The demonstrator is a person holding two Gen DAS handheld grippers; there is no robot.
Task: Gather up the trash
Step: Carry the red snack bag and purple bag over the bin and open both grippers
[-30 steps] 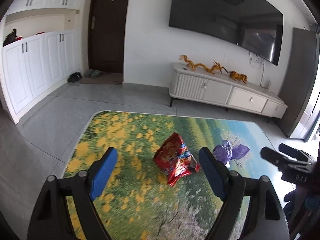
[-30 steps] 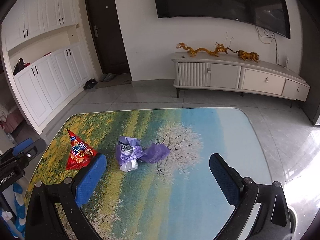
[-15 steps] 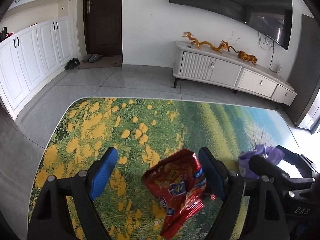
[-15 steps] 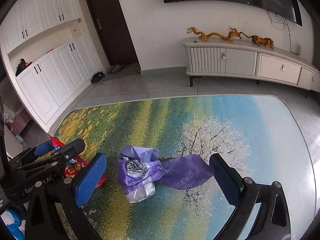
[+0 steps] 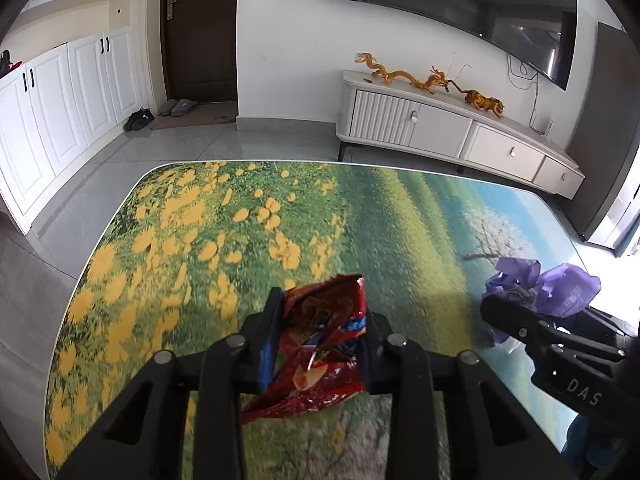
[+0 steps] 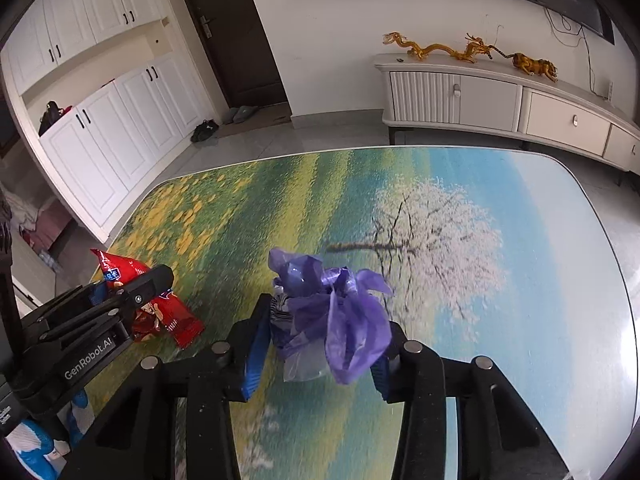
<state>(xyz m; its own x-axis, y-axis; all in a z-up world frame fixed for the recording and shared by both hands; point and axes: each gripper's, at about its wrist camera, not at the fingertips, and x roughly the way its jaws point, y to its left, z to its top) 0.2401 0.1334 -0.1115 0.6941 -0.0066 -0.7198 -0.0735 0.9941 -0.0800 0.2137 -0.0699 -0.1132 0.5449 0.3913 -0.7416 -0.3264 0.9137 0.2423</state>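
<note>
A crumpled red snack wrapper (image 5: 320, 344) lies on the picture-printed tabletop (image 5: 240, 232). My left gripper (image 5: 320, 344) is shut on it, both blue pads pressing its sides. It also shows in the right wrist view (image 6: 160, 312), partly behind the left gripper's black fingers (image 6: 132, 300). A crumpled purple plastic bag (image 6: 332, 320) with a clear scrap under it sits between the pads of my right gripper (image 6: 320, 356), which is shut on it. The bag also shows in the left wrist view (image 5: 560, 292), behind the right gripper's finger (image 5: 520, 316).
The tabletop's far rounded edge (image 6: 360, 152) faces a white TV cabinet (image 6: 500, 100) with golden dragon figures. White cupboards (image 5: 60, 112), a dark door and shoes on the floor are to the left. Blue-and-white items (image 6: 32, 448) lie at the lower left below the table.
Both grippers moved forward and down over their items and closed: the left onto the red wrapper, the right onto the purple bag. Both were open half a second ago.
</note>
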